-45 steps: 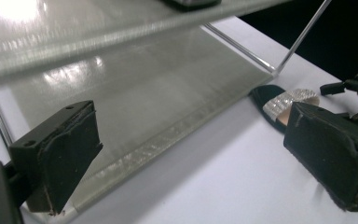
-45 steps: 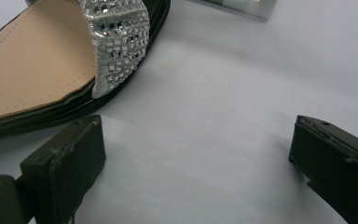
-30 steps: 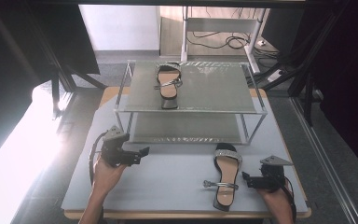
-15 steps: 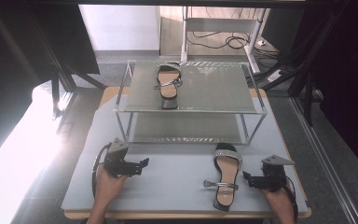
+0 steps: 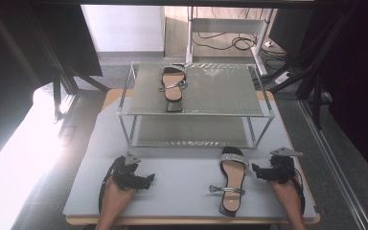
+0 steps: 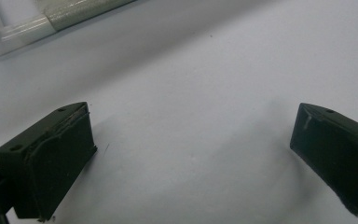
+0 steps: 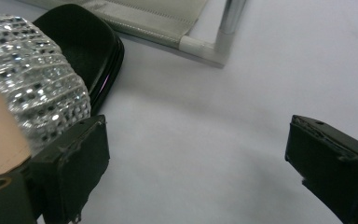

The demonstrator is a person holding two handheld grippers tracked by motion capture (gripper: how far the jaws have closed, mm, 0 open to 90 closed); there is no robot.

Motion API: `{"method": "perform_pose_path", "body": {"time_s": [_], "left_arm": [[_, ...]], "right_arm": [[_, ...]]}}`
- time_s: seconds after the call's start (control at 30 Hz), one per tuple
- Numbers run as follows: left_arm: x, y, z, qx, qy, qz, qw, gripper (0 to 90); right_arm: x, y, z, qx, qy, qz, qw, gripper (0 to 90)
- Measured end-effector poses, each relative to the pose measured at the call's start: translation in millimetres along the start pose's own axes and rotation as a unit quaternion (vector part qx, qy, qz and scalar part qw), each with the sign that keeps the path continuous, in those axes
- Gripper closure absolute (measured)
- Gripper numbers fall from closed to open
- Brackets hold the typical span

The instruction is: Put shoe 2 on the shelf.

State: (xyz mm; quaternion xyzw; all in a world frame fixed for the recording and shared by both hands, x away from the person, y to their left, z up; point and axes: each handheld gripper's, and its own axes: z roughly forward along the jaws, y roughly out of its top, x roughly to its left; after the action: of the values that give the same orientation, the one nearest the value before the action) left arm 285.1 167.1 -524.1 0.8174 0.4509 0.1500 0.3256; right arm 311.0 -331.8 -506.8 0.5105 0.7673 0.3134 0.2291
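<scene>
On the table (image 5: 187, 196) in front of you, the two-tier rack (image 5: 196, 103) stands at the far half, centred between the left and right edges. One sandal (image 5: 172, 86) lies on the rack's top shelf, toward its left side, lengthwise from front to back. A second sandal (image 5: 232, 179) lies on the table surface before the rack, right of centre, its far end near the rack's front right leg and its near end toward the table's near edge. Your left gripper (image 5: 146, 181) rests on the table near the near-left corner, well apart from the second sandal. Your right gripper (image 5: 258, 170) sits just beside that sandal's right side, near the right edge.
</scene>
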Motion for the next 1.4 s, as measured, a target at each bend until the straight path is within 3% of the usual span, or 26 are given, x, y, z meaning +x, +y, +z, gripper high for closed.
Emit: {"method": "perform_pose_path", "body": {"time_s": [0.23,0.47,0.73,0.93,0.97,1.03,1.17,1.2,1.4], "left_arm": [[-1.4,0.3,1.5,0.006,0.006,0.006,0.9999,0.0],[-1.4,0.3,1.7,0.006,0.006,0.006,0.9999,0.0],[-1.3,0.2,1.7,0.006,0.006,0.006,0.9999,0.0],[-1.4,0.1,1.8,0.006,0.006,0.006,0.9999,0.0],[-1.4,0.1,1.7,0.006,0.006,0.006,0.9999,0.0],[-1.4,0.1,1.7,0.006,0.006,0.006,0.9999,0.0],[-1.5,0.1,1.8,0.006,0.006,0.006,0.9999,0.0],[-1.4,0.1,1.7,0.006,0.006,0.007,0.9999,0.0],[-1.5,0.1,1.8,0.006,0.007,0.006,0.9999,0.0]], "right_arm": [[6.2,8.1,14.3,0.005,-0.012,-0.013,0.9998,6.5],[16.6,17.3,22.2,-0.002,-0.009,-0.023,0.9997,9.0],[43.1,34.2,38.0,-0.009,-0.001,-0.042,0.9991,12.6],[65.3,42.9,49.8,-0.017,0.017,-0.040,0.9989,15.2],[74.7,46.1,53.5,-0.023,0.021,-0.048,0.9983,16.2],[80.0,48.8,54.8,-0.023,0.022,-0.060,0.9977,16.5],[76.3,48.7,51.6,-0.022,0.028,-0.062,0.9975,13.9],[69.3,46.0,46.6,-0.020,0.043,-0.054,0.9974,12.7],[60.3,35.9,30.6,-0.017,0.076,-0.047,0.9958,13.4]]}}
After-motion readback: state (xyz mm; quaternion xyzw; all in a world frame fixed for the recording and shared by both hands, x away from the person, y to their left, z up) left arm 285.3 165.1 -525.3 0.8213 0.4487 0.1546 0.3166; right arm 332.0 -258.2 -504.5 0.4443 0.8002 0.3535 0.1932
